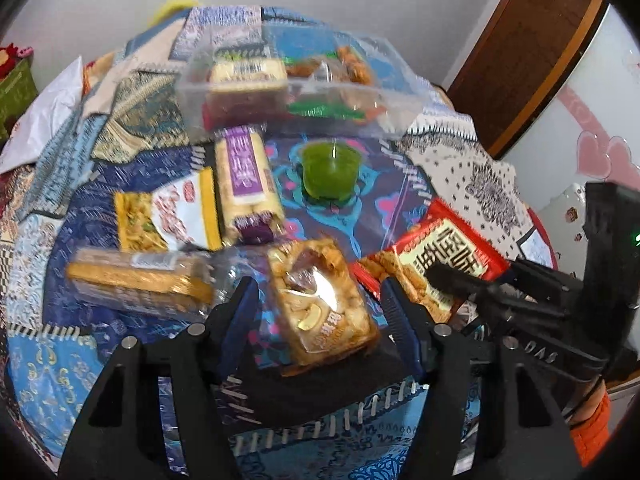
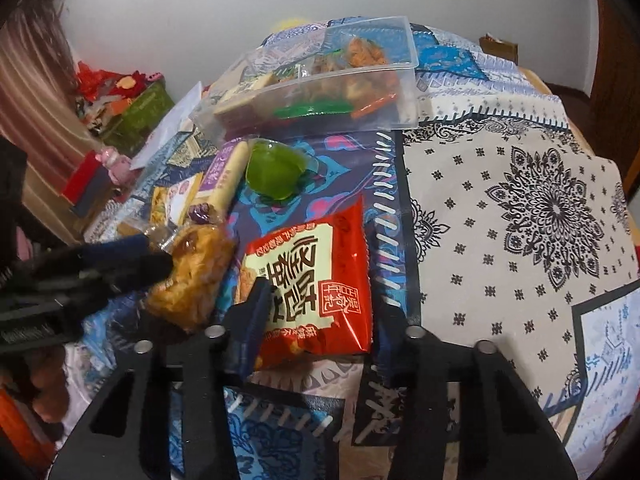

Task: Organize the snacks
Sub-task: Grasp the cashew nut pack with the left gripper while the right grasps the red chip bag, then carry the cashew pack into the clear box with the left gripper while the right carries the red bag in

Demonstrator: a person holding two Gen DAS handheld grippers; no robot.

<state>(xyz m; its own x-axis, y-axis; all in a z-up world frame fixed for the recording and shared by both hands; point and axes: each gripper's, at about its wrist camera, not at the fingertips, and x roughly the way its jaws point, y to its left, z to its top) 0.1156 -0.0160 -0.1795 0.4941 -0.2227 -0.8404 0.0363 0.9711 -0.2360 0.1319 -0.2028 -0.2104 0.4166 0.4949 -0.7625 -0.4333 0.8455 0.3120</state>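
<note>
Both black two-finger grippers reach down over a round table covered in a blue patchwork cloth [image 2: 520, 220]. In its own view the left gripper [image 1: 320, 304] stands spread around a clear-wrapped golden nut brittle block [image 1: 320, 300], one finger on each side with gaps showing, so the pads do not press it. The block's long axis runs from near to far, tilted slightly left at the far end; glare on the wrapper hides its middle. The right gripper [image 2: 320, 312] straddles a red foil snack packet with a cream label [image 2: 312, 280]. Its left finger lies on the packet's left edge and its right finger sits at the right edge, but whether the pads truly pinch it cannot be told. The packet's long axis also runs near to far, and its near end is hidden by the fingers.

Farther off sits a green jelly cup [image 1: 328, 176], upright in the left view and seemingly tilted in the right view. Left of it lie a purple-labelled pale wafer pack [image 1: 246, 184], a white and yellow pouch [image 1: 172, 216] and a long golden bar in clear wrap [image 1: 140, 276], which is blurred. At the far side stands a clear plastic box [image 2: 400, 96] holding several snacks, hard to make out through its wall.
</note>
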